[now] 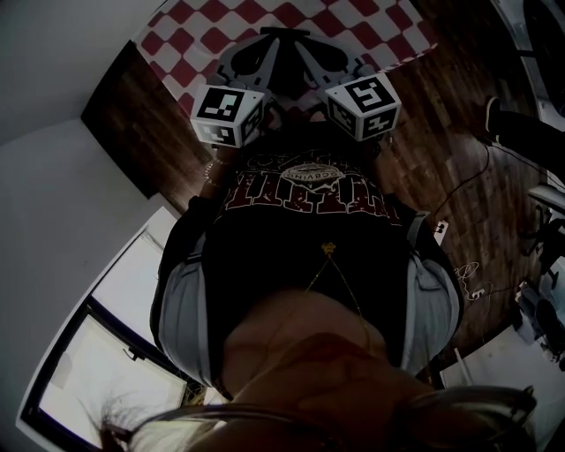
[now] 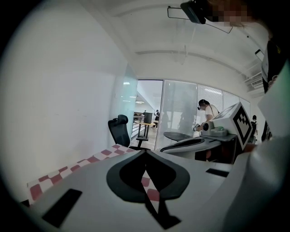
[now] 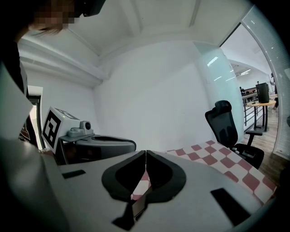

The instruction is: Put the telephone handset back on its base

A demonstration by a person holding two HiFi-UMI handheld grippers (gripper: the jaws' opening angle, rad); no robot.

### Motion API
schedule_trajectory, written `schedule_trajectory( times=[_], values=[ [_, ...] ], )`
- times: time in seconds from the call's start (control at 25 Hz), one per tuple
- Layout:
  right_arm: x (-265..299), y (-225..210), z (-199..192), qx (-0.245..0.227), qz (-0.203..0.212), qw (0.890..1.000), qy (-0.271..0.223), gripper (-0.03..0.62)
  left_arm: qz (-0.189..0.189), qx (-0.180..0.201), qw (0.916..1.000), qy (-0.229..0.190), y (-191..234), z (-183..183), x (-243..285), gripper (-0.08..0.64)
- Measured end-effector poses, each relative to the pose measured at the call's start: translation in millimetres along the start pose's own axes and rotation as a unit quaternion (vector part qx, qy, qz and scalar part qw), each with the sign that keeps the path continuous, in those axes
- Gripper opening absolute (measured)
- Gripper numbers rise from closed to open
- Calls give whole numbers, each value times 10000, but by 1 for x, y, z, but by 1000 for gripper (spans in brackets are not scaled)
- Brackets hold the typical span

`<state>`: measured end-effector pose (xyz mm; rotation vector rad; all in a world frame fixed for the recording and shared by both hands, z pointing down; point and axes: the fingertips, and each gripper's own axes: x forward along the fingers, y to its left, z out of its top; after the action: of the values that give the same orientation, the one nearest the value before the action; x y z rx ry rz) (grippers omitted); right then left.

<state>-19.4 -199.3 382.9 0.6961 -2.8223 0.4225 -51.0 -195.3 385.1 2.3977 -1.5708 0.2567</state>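
No telephone handset or base shows in any view. In the head view both grippers are held close in front of the person's dark printed shirt (image 1: 309, 190), pointing at a red-and-white checkered table (image 1: 291, 16). My left gripper (image 1: 265, 44) (image 2: 146, 152) is shut, jaws edge to edge with nothing between them. My right gripper (image 1: 309, 44) (image 3: 146, 152) is also shut and empty. They sit side by side: the right gripper's body (image 2: 199, 142) shows in the left gripper view, and the left gripper's body (image 3: 99, 142) shows in the right gripper view.
A black office chair (image 2: 120, 131) (image 3: 226, 129) stands beyond the checkered cloth (image 2: 90, 161) (image 3: 213, 156). A white wall (image 3: 149, 90) lies behind the table. Dark wooden floor (image 1: 441, 159) with cables (image 1: 459, 274) is at the right. Another person (image 2: 206, 111) stands by the glass partition.
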Motion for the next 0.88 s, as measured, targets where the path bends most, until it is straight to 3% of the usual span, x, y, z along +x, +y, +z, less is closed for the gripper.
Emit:
schedule_trajectory(
  times=[0.88],
  values=[
    [4,10,-7,-42,73,9999,138,20,64,119,9999,45,0,-4,-4,11]
  ],
)
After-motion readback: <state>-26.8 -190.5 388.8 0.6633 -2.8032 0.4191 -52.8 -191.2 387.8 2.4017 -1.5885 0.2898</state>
